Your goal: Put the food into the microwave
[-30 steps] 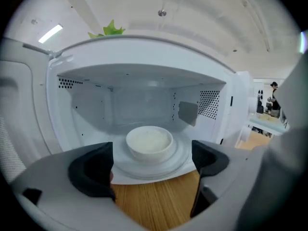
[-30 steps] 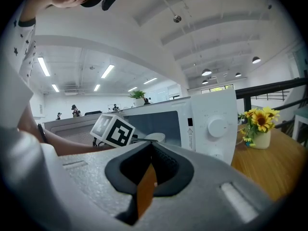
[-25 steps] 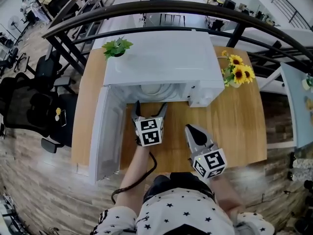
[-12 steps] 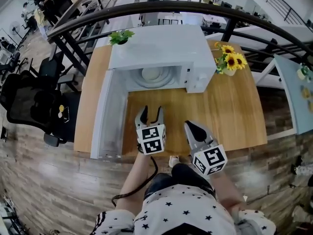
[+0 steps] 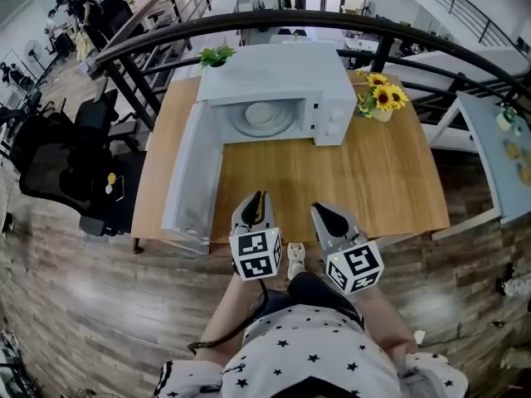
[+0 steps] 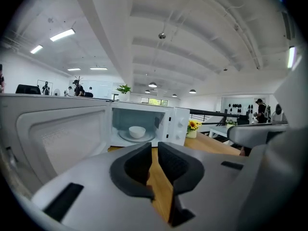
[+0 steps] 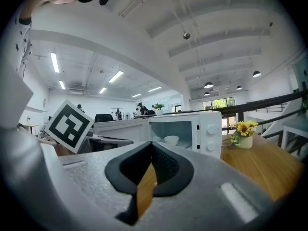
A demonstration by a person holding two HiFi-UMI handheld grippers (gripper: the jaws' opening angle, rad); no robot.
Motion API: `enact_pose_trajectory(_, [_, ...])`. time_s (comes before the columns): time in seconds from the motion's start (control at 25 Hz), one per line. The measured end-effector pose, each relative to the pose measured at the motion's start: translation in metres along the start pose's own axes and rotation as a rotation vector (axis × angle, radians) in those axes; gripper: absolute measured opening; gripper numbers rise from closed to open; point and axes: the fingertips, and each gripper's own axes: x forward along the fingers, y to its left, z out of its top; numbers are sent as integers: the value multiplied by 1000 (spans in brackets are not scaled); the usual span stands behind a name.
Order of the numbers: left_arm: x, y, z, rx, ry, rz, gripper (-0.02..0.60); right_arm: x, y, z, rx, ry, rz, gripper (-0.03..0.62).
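Note:
The white microwave (image 5: 274, 77) stands at the back of the wooden table (image 5: 373, 181), its door (image 5: 192, 172) swung wide open to the left. A white bowl (image 5: 259, 113) sits on the turntable inside; it also shows as the bowl (image 6: 137, 131) in the left gripper view and the bowl (image 7: 171, 139) in the right gripper view. My left gripper (image 5: 255, 200) hovers over the table's near edge, far from the microwave, its jaws closing to shut with nothing between them (image 6: 155, 149). My right gripper (image 5: 323, 212) is beside it, shut and empty (image 7: 151, 148).
A vase of sunflowers (image 5: 380, 102) stands right of the microwave and a small green plant (image 5: 216, 55) on its top. A black railing (image 5: 332, 19) runs behind the table. Black office chairs (image 5: 58, 164) are at the left, a pale side table (image 5: 498, 156) at the right.
Both grippers have drawn back from the microwave's mouth to the table's near edge. The left jaws went from wide open to shut. The bowl stays inside.

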Motion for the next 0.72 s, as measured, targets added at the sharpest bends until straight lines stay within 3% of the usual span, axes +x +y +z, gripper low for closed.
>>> enact_pose_trajectory(0.36, [-75,-7,-8,-32,-17,-44,31,-33,36,-1,-6,-25,0,6])
enact_pose_trajectory(0.72, [-124,-9,-8,-41,-40,-37,29,-61,61,-2,-13,-29,14,6])
